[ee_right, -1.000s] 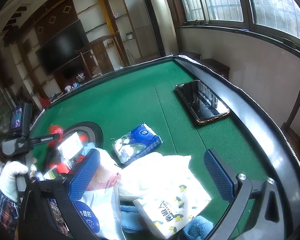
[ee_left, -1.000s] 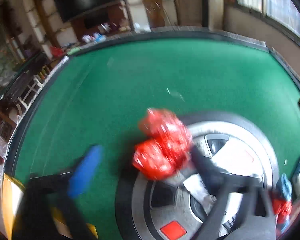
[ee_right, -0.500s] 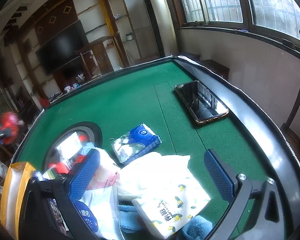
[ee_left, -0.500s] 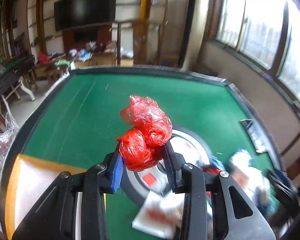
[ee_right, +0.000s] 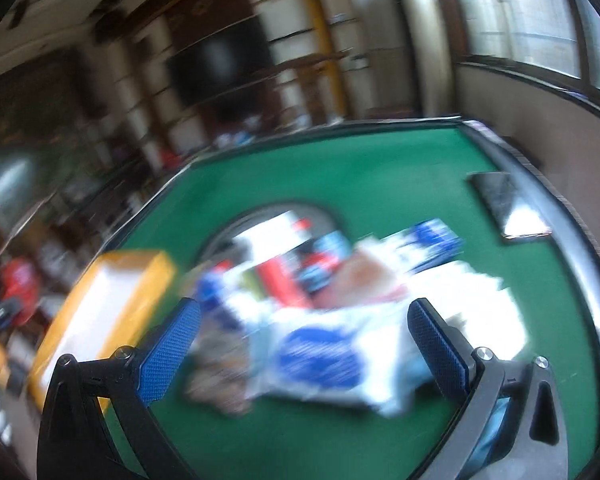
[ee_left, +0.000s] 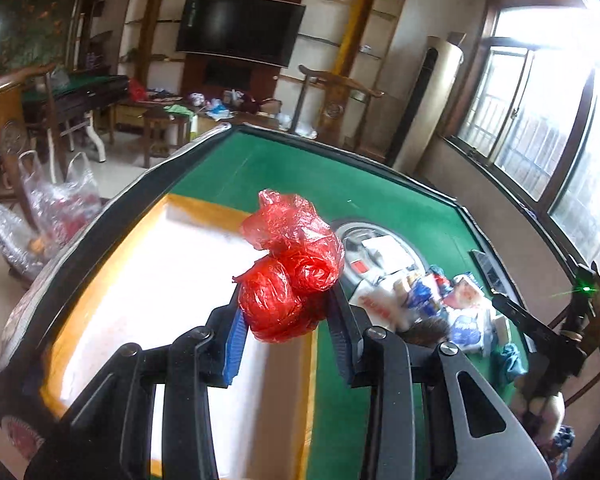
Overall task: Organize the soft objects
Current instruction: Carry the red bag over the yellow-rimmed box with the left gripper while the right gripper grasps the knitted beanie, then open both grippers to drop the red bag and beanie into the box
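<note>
My left gripper (ee_left: 288, 320) is shut on a crumpled red plastic bag bundle (ee_left: 292, 276), held in the air above a white tray with a yellow rim (ee_left: 140, 280) at the left side of the green table. In the blurred right wrist view the same red bundle (ee_right: 18, 280) shows far left, beyond the tray (ee_right: 100, 312). My right gripper (ee_right: 304, 320) stands open over a pile of tissue packs and soft packets (ee_right: 340, 312), with nothing between its fingers. That pile (ee_left: 440, 300) lies right of the held bundle.
A round grey centre panel (ee_left: 364, 236) is set into the green felt. A black phone (ee_right: 508, 204) lies near the table's right edge. The raised black table rim (ee_left: 100, 220) runs beside the tray. Plastic bags (ee_left: 60, 204) stand on the floor to the left.
The left gripper has lifted the red bundle and swung it from over the round centre panel to above the yellow-rimmed tray. The right gripper has moved and its view is now blurred; it stays open.
</note>
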